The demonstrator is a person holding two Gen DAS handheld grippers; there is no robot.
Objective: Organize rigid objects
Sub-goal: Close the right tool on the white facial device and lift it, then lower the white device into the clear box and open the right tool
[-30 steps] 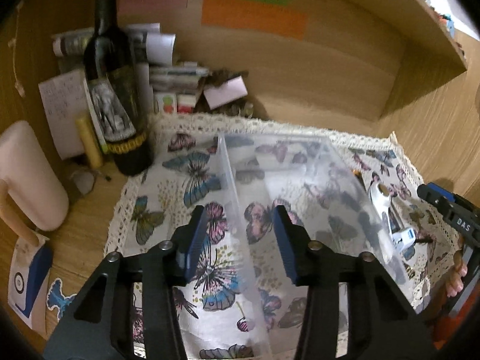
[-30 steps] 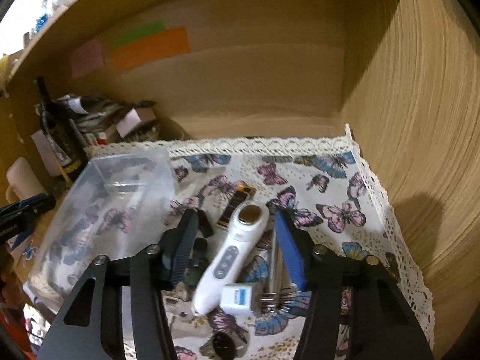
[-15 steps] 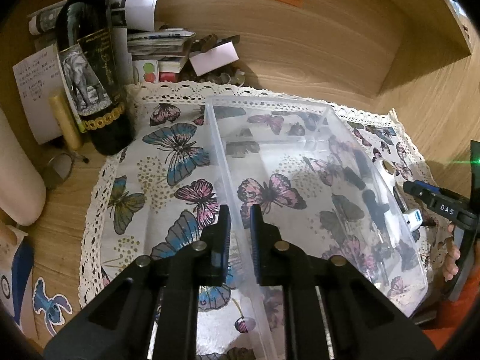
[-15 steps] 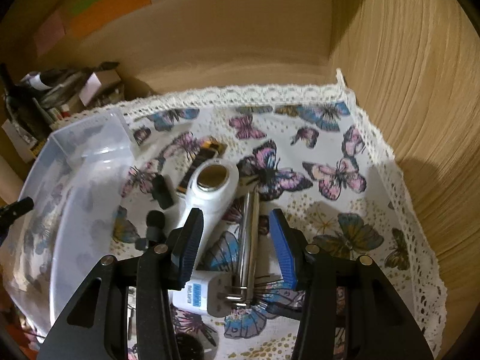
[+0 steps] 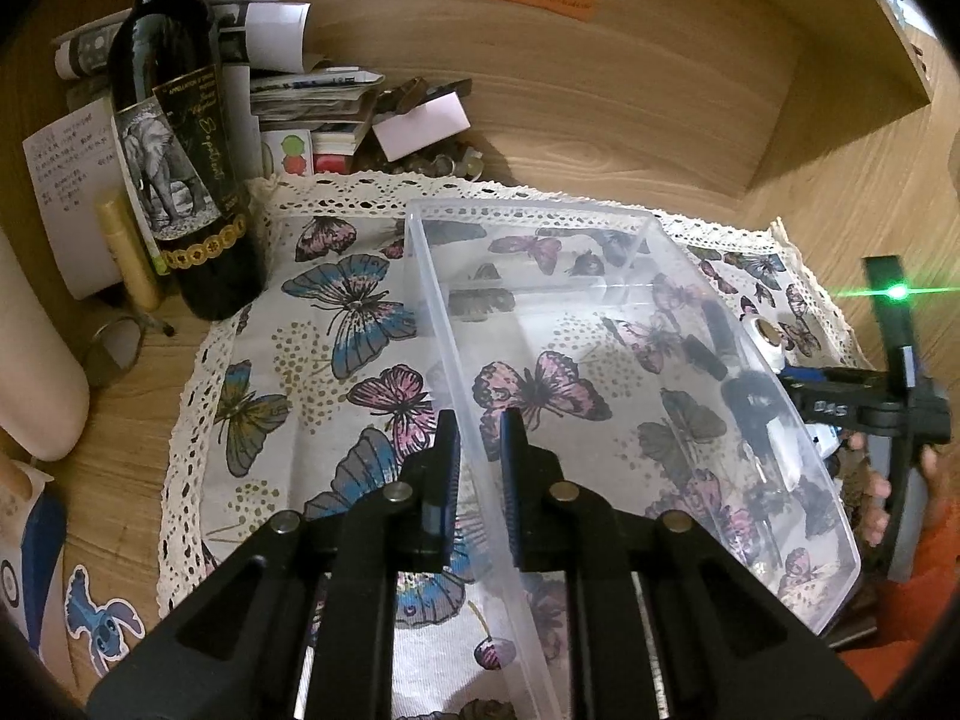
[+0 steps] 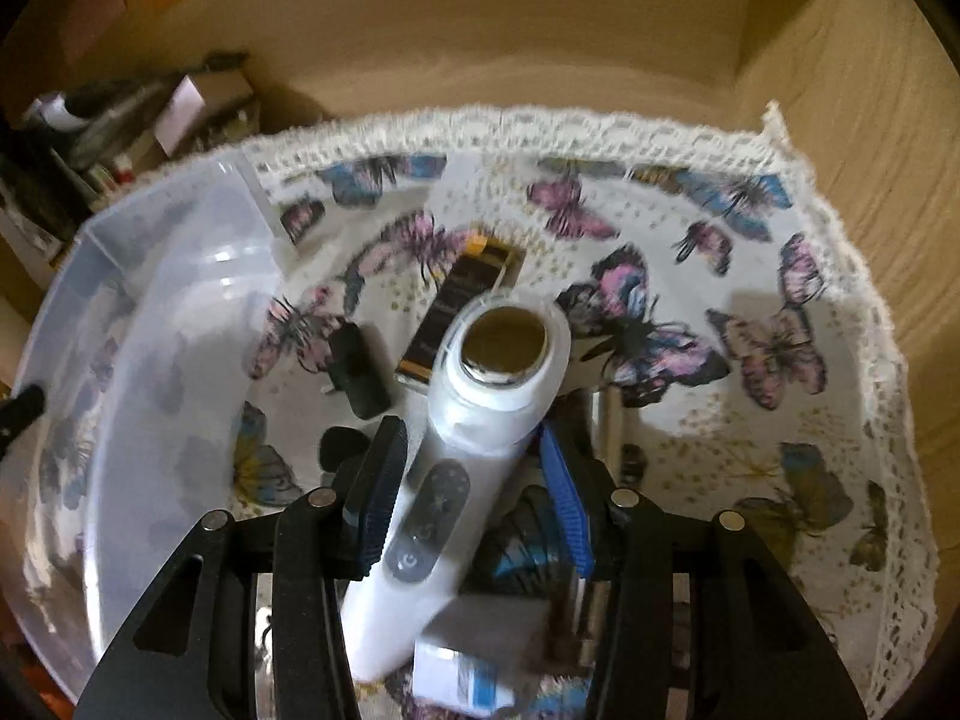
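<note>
Wood-grain desk walls are closing in around a lace-edged butterfly-print cloth, and both hands are working over it. Over on the left side, the left gripper is pinching narrow on the near side wall of the clear, empty plastic storage bin, one blue pad inside, one outside, bracing it flat on the cloth beside a dark wine bottle with an elephant label. On the right, the right gripper is straddling the white wand-shaped handheld device with a round metal head, which is sitting just right of the bin; the pads are looking closed or nearly closed on its waist, though motion blur is making firm contact hard to call. That wand is looking stiff, light and glossy, likely slippery, so the narrow waist above the grey button panel is seeming the sensible grip. Its long axis is running away from the camera, metal head pointing toward the back wall and leaning slightly right. A black-and-gold flat bar and a small black capsule-shaped piece are lying just beyond it.
</note>
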